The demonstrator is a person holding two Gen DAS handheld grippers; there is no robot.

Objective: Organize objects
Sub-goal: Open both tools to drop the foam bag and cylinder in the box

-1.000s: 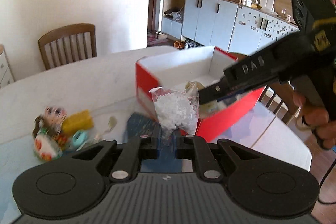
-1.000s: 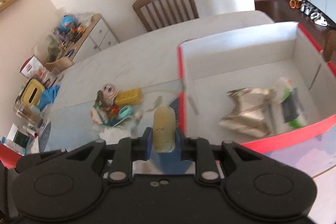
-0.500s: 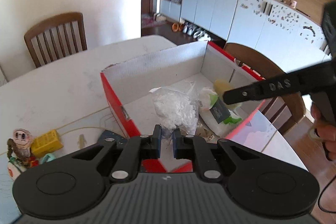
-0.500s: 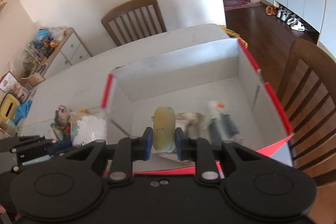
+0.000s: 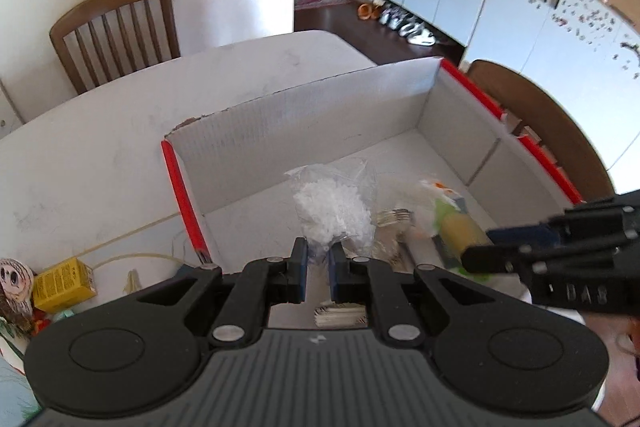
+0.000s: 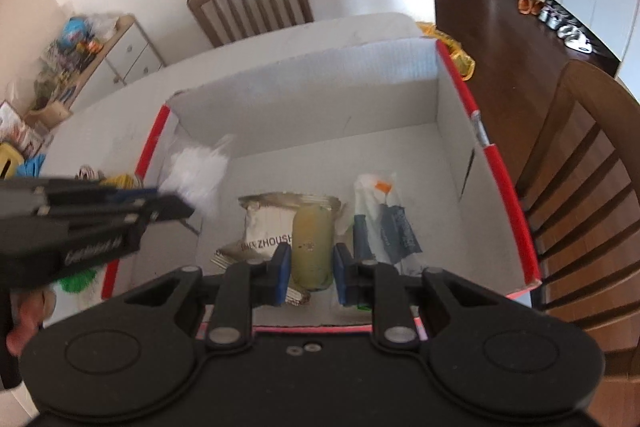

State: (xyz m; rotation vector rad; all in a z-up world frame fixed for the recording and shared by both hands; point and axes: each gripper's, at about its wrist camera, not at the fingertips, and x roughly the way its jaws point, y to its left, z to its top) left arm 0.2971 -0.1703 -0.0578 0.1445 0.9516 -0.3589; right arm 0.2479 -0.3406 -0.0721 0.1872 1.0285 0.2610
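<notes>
Over the red-edged cardboard box (image 5: 424, 99), the left gripper (image 5: 317, 259) pinches the neck of a clear bag of white granules (image 5: 332, 207), which hangs above the box floor near its left wall. The right gripper (image 6: 308, 267) clamps a yellowish tube (image 6: 312, 239) over the box's middle, above a silver pouch (image 6: 268, 227) and beside a spray bottle (image 6: 380, 211) lying inside.
</notes>
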